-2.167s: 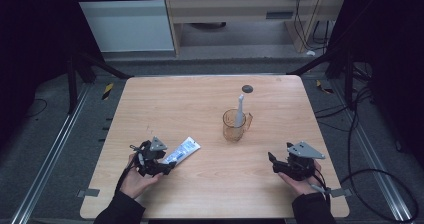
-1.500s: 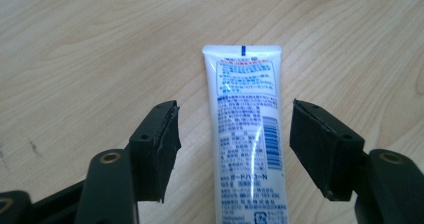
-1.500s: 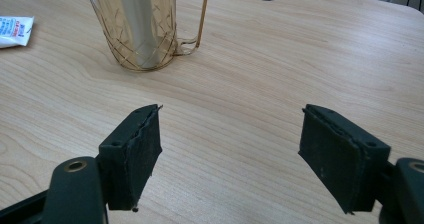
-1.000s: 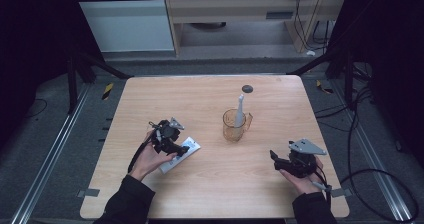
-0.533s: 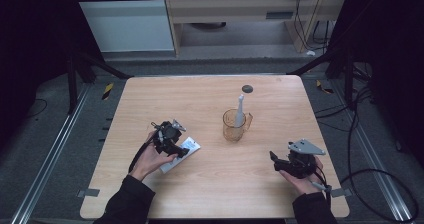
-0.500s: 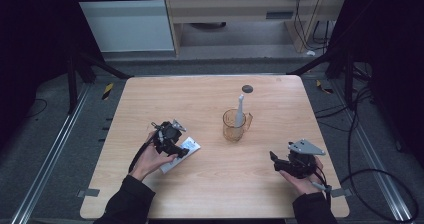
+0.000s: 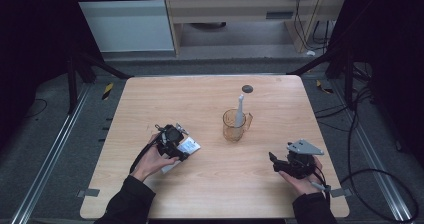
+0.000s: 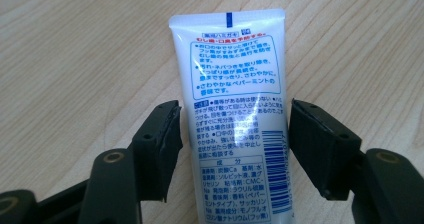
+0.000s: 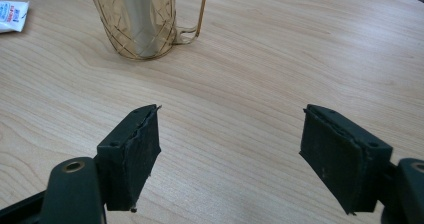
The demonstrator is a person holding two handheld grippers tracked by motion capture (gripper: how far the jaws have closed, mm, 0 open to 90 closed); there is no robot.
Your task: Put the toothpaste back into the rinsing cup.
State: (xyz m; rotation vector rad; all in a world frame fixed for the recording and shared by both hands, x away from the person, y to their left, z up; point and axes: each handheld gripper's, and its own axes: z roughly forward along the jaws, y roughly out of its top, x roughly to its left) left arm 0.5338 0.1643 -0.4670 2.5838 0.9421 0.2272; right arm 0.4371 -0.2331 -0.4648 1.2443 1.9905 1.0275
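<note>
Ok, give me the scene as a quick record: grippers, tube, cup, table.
left gripper: open, jaws on either side of the tube, small gaps showing
right gripper: open, nothing between jaws, over bare wood
toothpaste tube: lying flat on the table, printed side up
cup: amber, see-through, with handle, upright, a toothbrush standing in it
table: light wood, a dark round spot near the far edge

Right gripper [image 9: 230, 154] gapes wide above the table [image 9: 280, 59]; amber cup [image 9: 145, 19] stands beyond.
</note>
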